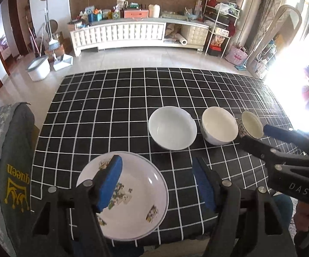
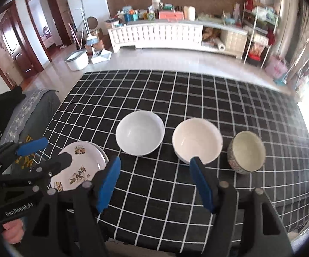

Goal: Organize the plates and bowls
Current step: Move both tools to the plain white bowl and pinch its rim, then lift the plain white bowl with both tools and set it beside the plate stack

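Both my grippers hang open over the checked table, holding nothing.

My left gripper (image 1: 156,182) stands with its blue pads (image 1: 109,182) wide apart above the flowered plate (image 1: 133,197), which lies flat near the table's front left edge; in the right wrist view a second rim shows under it, so it seems to rest on another plate. My right gripper (image 2: 154,182) is spread just as wide over bare black-and-white cloth (image 2: 176,98), clear of every dish. Beyond them three bowls stand upright in a row: a white bowl (image 2: 140,132), a cream bowl (image 2: 197,140) near it, and a small patterned bowl (image 2: 246,155) just beside that one on the right.
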### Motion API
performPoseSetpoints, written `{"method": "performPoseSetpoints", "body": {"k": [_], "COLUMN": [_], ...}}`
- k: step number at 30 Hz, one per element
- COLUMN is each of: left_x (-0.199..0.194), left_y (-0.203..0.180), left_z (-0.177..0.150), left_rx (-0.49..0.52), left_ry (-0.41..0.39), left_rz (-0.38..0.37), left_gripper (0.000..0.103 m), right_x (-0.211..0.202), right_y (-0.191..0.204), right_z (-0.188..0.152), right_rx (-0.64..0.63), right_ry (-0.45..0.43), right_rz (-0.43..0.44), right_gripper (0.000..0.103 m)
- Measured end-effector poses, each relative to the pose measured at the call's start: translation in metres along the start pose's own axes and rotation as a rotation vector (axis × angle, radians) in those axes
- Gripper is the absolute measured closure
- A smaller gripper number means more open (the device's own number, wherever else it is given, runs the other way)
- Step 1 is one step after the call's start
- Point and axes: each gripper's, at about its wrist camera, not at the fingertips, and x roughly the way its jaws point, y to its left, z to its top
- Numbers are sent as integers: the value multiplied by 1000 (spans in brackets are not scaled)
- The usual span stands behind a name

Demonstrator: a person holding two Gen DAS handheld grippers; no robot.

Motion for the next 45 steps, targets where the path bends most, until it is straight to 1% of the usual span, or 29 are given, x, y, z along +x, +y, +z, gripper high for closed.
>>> {"method": "performPoseSetpoints", "body": {"k": [1,4,6,10,12,15,18,19,21,22,23,24,26,28,29,31,33,34,35,37,38,39,40,43,45], "left_x": [8,31,46,79,91,110,127,134,144,150,153,157,167,174,177,185,188,189,189,190,190,190,188,186,188], "left_y": [3,14,21,38,43,48,50,50,48,47,46,45,44,44,44,45,45,45,44,44,43,43,44,40,36], "left_z": [6,21,28,46,51,60,66,67,70,70,69,69,67,66,66,64,63,63,62,61,61,63,64,64,64], "left_rx": [-7,-36,-58,-124,-141,-154,-150,-148,-141,-135,-131,-130,-120,-113,-115,-124,-124,-125,-125,-123,-123,-125,-123,-100,-88], "left_ry": [16,62,92,169,192,224,246,257,278,289,296,304,325,346,354,376,382,382,381,379,378,378,377,369,360], "left_rz": [-6,-15,-24,-69,-81,-91,-92,-93,-97,-101,-102,-104,-107,-106,-116,-118,-121,-126,-131,-137,-141,-149,-157,-135,-126], "left_gripper": [33,33,33,33,33,33,33,33,33,35,38,40,56,62,68,74,76,78,81,86,91,93,97,97,97], "right_x": [5,25,42,72,90,110,123,126,133,137,140,143,145,149,147,147,151,153,155,156,156,155,154,150,145], "right_y": [-3,-13,-20,-27,-29,-33,-34,-33,-33,-33,-33,-33,-36,-38,-41,-45,-51,-52,-55,-60,-62,-63,-64,-66,-69], "right_z": [3,14,22,34,40,48,53,54,56,56,55,55,54,57,58,58,57,57,55,52,51,49,48,47,44], "right_rx": [17,71,111,166,185,205,205,202,194,187,186,183,181,170,171,172,159,163,165,175,171,161,152,135,148], "right_ry": [5,50,98,179,227,274,301,306,328,341,355,364,370,368,362,368,387,392,399,400,397,392,388,380,378], "right_rz": [5,28,73,150,180,184,192,185,168,173,176,177,161,152,157,153,111,102,102,118,119,118,115,105,103], "right_gripper": [31,31,31,31,31,32,32,33,40,47,48,52,61,62,64,65,67,71,80,90,93,96,97,97,97]}}
